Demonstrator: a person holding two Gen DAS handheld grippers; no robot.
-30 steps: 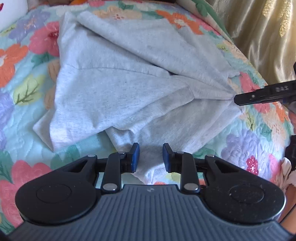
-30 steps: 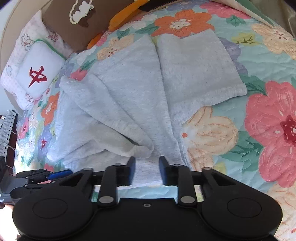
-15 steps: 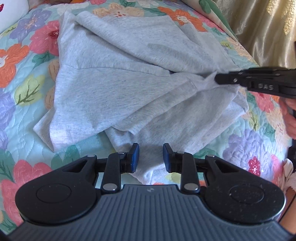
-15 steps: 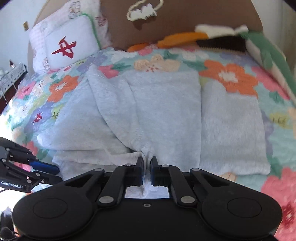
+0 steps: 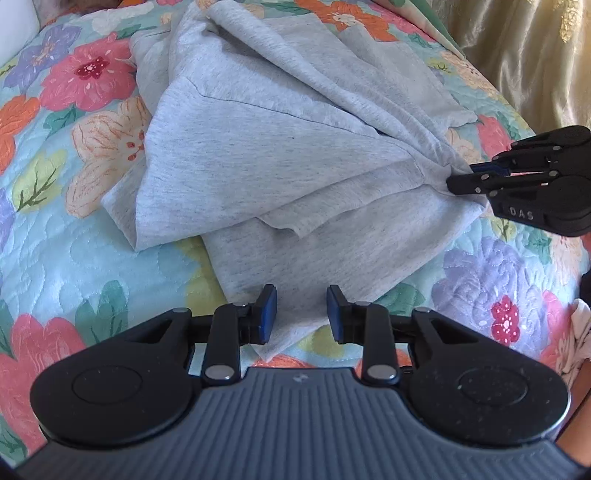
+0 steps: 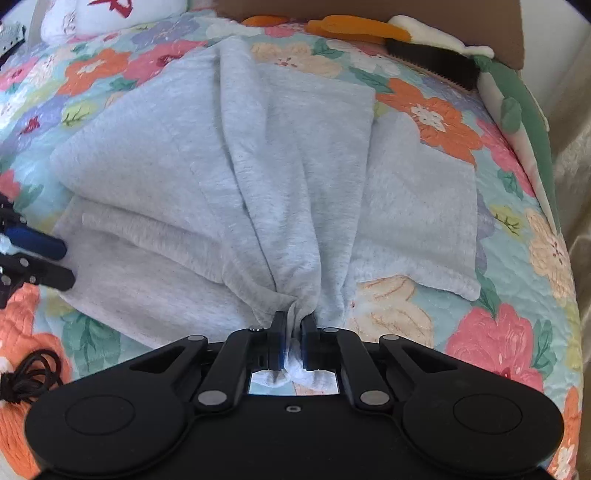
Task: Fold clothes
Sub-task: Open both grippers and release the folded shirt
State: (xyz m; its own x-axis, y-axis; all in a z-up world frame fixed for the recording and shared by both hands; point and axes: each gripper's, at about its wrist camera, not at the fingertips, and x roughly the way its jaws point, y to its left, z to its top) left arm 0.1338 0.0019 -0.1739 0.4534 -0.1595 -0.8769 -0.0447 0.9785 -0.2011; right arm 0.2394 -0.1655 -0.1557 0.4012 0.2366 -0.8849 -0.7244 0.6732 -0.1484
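A light grey garment (image 5: 266, 155) lies rumpled on a floral quilt (image 5: 55, 229); it also shows in the right wrist view (image 6: 177, 192). My right gripper (image 6: 293, 332) is shut on a bunched fold of its near edge, and the cloth pulls into taut creases toward it. In the left wrist view the right gripper (image 5: 465, 177) sits at the garment's right side. My left gripper (image 5: 301, 314) is open and empty, its blue pads just above the garment's near corner. It shows at the left edge of the right wrist view (image 6: 51, 262).
A white pillow with a red mark (image 6: 110, 11) and a brown headboard (image 6: 461, 22) stand at the far end. A dark brush (image 6: 432, 62) and orange items lie by the headboard. A gold curtain (image 5: 535, 55) hangs on the right. A black cable (image 6: 29, 373) lies near left.
My right gripper closed on the garment's edge and pulled it toward the right side of the bed, stretching the cloth. The left gripper stayed open near the front corner.
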